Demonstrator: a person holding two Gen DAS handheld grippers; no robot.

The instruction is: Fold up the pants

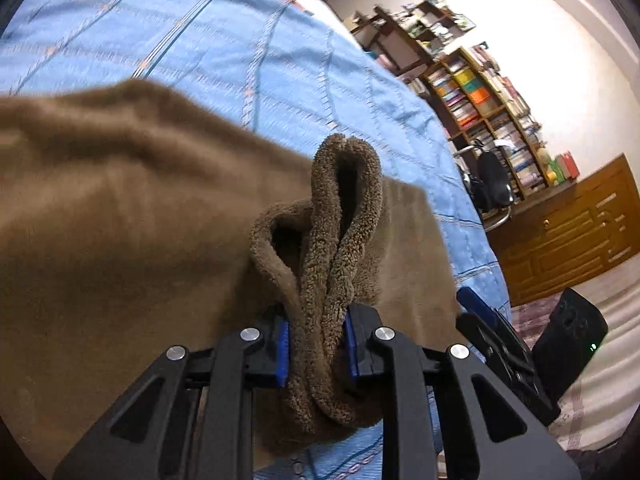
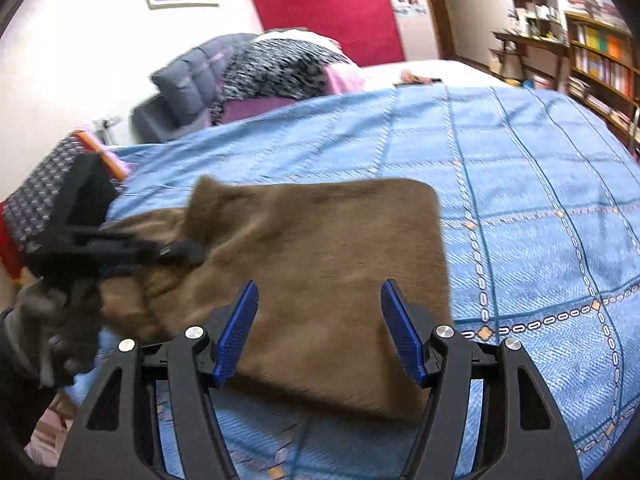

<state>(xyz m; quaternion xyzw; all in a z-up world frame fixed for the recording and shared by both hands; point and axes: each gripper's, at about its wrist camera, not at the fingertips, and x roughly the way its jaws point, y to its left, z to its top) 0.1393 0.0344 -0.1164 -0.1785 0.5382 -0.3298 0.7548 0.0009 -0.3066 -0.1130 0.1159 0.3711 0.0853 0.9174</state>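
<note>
Brown fleece pants [image 2: 328, 236] lie folded into a rough rectangle on the blue patterned bedspread [image 2: 520, 200]. My left gripper [image 1: 316, 340] is shut on a bunched fold of the pants' [image 1: 120, 200] edge, and the fleecy cloth loops up between its blue pads. In the right wrist view the left gripper [image 2: 188, 252] shows blurred at the pants' left side, held by a gloved hand [image 2: 60, 320]. Just above the near part of the pants, my right gripper [image 2: 319, 300] hovers open with nothing between its fingers. One of its fingers [image 1: 476, 304] shows in the left wrist view.
Bookshelves [image 1: 480, 96] and a wooden cabinet [image 1: 568, 232] stand beyond the bed's right side, with a black chair [image 1: 492, 184] in front. Pillows and clothes [image 2: 248, 72] are piled at the head, under a red panel [image 2: 328, 8]. A black device [image 1: 568, 336] lies nearby.
</note>
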